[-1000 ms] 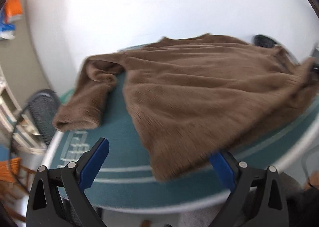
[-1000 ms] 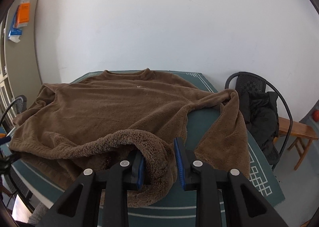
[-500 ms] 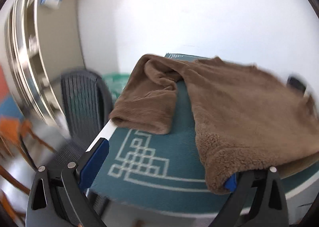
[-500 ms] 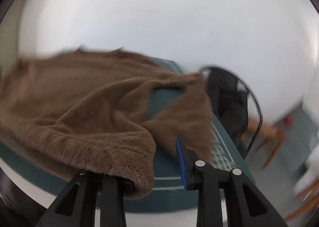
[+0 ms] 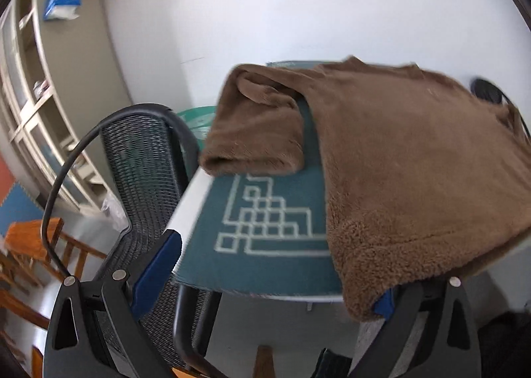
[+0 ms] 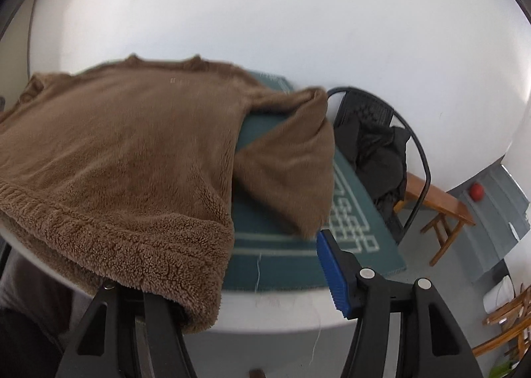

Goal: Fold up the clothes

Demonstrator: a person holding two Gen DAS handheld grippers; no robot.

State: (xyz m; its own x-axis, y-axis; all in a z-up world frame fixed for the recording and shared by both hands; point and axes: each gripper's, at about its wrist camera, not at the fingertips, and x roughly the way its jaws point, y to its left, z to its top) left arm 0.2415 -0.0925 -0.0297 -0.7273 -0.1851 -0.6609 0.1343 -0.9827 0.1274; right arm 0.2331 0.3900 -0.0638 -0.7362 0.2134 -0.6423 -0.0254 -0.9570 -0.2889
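**Sweater spread out, both hem corners let go**

The brown fleece sweater [image 6: 126, 152] lies flat on the green mat [image 5: 265, 265] that covers the white table [image 6: 282, 308], neck toward the wall. Its hem hangs a little over the near edge. 1 sleeve [image 5: 255, 132] is bent inward on the left side, the other sleeve [image 6: 292, 165] on the right.

The right gripper [image 6: 252, 275] is opening; its fingers are spread, and the hem corner only drapes over the left finger, with no pinch. The left gripper [image 5: 272, 275] also has its fingers spread wide, and the other hem corner lies over its right finger, not pressed.

The step in hand seems to be the release after laying the sweater flat. To do it well, I would draw both grippers back low and straight, so the thick fleece does not catch on a pad and slide off the table. After this, each sleeve should be taken near the cuff and folded across the body. The fabric is heavy and soft, so a deep grip is better than a grip at the very edge.
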